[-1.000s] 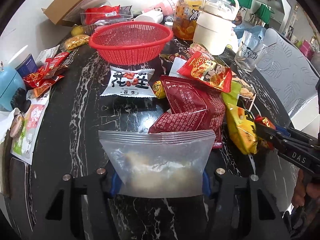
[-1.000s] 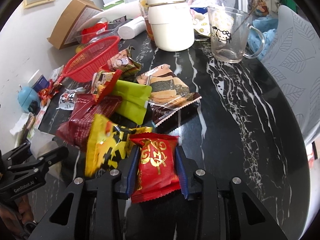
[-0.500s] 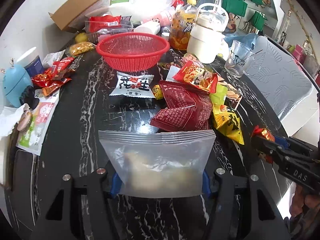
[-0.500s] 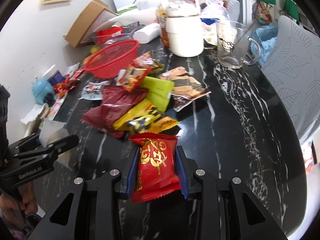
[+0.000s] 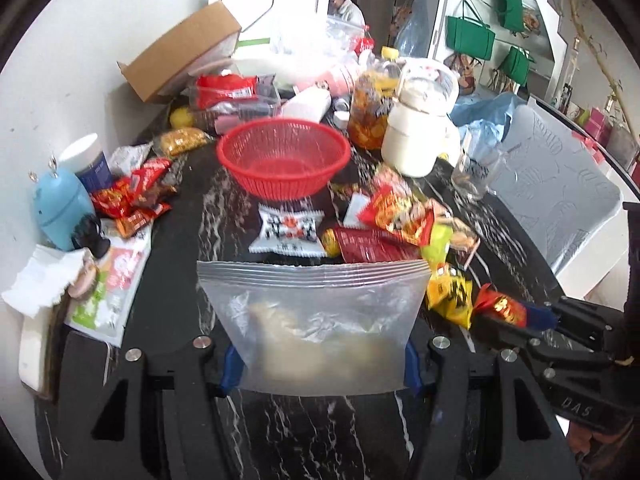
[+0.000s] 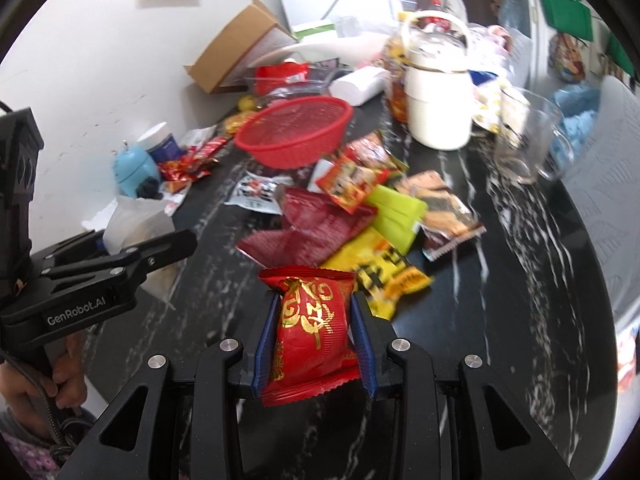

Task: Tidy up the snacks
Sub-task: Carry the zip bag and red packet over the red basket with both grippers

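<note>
My left gripper (image 5: pixel 318 364) is shut on a clear zip bag (image 5: pixel 316 320) with pale contents, held above the black marble table (image 5: pixel 180 280), mouth upward. My right gripper (image 6: pixel 314 344) is shut on a red snack packet with gold lettering (image 6: pixel 310 328), lifted off the table. In the left wrist view that red packet (image 5: pixel 500 308) and the right gripper (image 5: pixel 520 318) show at the right, beside the bag. A pile of snack packets (image 6: pixel 344 216) lies mid-table, with a red basket (image 5: pixel 284 158) behind it. In the right wrist view the left gripper (image 6: pixel 152 248) sits at the left with the bag (image 6: pixel 136 224).
A white kettle-like jug (image 6: pixel 438 92), a bottle of orange drink (image 5: pixel 372 112), a glass mug (image 6: pixel 524 140) and a cardboard box (image 5: pixel 180 56) stand at the back. More packets (image 5: pixel 128 204), a blue gadget (image 5: pixel 60 212) and tissue (image 5: pixel 40 280) lie along the left edge. A person stands far behind.
Both grippers have risen and pulled back from the pile. The red packet has been lifted clear of the yellow packet, and the right gripper has come closer to the bag.
</note>
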`<state>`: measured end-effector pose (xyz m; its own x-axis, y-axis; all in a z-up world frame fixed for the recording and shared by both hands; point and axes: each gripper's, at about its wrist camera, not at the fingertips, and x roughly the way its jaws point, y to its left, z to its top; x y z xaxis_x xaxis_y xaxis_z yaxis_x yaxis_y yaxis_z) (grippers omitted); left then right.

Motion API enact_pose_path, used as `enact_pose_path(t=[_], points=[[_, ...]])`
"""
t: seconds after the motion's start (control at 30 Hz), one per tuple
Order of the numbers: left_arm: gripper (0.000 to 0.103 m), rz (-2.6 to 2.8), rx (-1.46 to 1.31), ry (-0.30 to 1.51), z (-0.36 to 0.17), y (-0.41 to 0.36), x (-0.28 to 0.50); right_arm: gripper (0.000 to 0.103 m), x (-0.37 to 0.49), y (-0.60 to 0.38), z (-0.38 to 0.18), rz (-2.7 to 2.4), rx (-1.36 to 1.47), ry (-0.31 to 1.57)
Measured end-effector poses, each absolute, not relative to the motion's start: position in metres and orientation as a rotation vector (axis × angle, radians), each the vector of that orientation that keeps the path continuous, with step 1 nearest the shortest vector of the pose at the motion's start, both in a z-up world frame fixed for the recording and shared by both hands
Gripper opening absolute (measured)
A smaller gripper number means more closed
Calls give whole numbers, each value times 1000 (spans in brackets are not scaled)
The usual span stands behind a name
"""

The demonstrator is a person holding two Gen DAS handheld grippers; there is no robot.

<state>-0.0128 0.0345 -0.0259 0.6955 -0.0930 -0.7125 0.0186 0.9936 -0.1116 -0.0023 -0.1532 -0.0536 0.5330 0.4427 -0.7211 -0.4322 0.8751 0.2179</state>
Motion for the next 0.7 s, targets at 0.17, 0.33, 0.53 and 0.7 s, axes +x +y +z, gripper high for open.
enact_pose_path(t=[0.17, 0.33, 0.53, 0.7], points=[[60, -59, -91, 763, -12, 37, 2, 35, 14, -144, -43, 554, -9, 844], [60, -68, -87, 723, 2, 40, 21, 35, 36, -138, -30, 575, -23, 820], [60, -68, -91, 681, 17, 45, 52, 35, 68, -132, -15, 590, -31, 792], [60, -55, -92, 672, 25, 52, 80, 35, 96, -125, -3, 605, -37, 767]])
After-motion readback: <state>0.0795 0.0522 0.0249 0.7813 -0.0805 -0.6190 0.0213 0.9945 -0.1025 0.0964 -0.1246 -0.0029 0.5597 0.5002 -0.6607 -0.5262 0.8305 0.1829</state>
